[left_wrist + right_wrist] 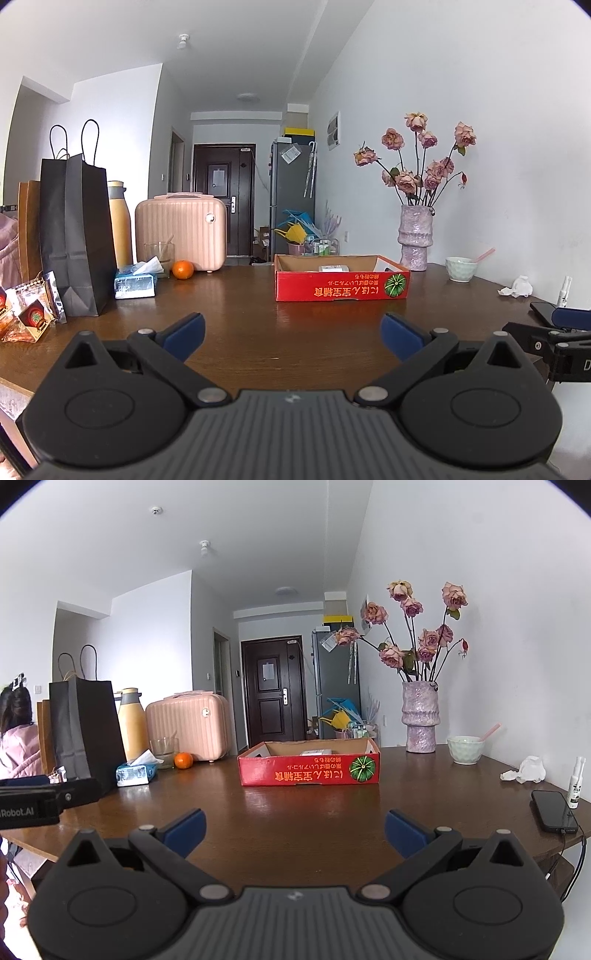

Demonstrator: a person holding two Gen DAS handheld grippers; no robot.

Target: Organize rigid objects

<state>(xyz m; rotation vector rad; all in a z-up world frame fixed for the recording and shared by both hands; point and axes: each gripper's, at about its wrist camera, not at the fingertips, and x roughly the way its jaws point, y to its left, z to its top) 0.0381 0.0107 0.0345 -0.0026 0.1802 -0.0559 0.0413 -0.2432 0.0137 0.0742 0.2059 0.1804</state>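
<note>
A shallow red cardboard box (341, 286) (309, 771) sits mid-table with a small white packet (333, 268) inside. Left of it lie an orange (183, 269) (183, 760), a tissue pack (135, 284) (135, 772) and a glass (159, 254). Right of it are a pale bowl with a pink straw (461, 268) (466, 749), a crumpled tissue (528, 770), a small spray bottle (576, 782) and a black phone (553, 810). My left gripper (293, 336) is open over bare table. My right gripper (295, 830) is open too, nothing between its fingers.
A black paper bag (75, 236), yellow flask (120, 225) and pink case (181, 230) line the table's left back. Snack packets (31, 314) lie at the left edge. A vase of dried roses (415, 236) stands by the right wall. A seated person (16, 734) is far left.
</note>
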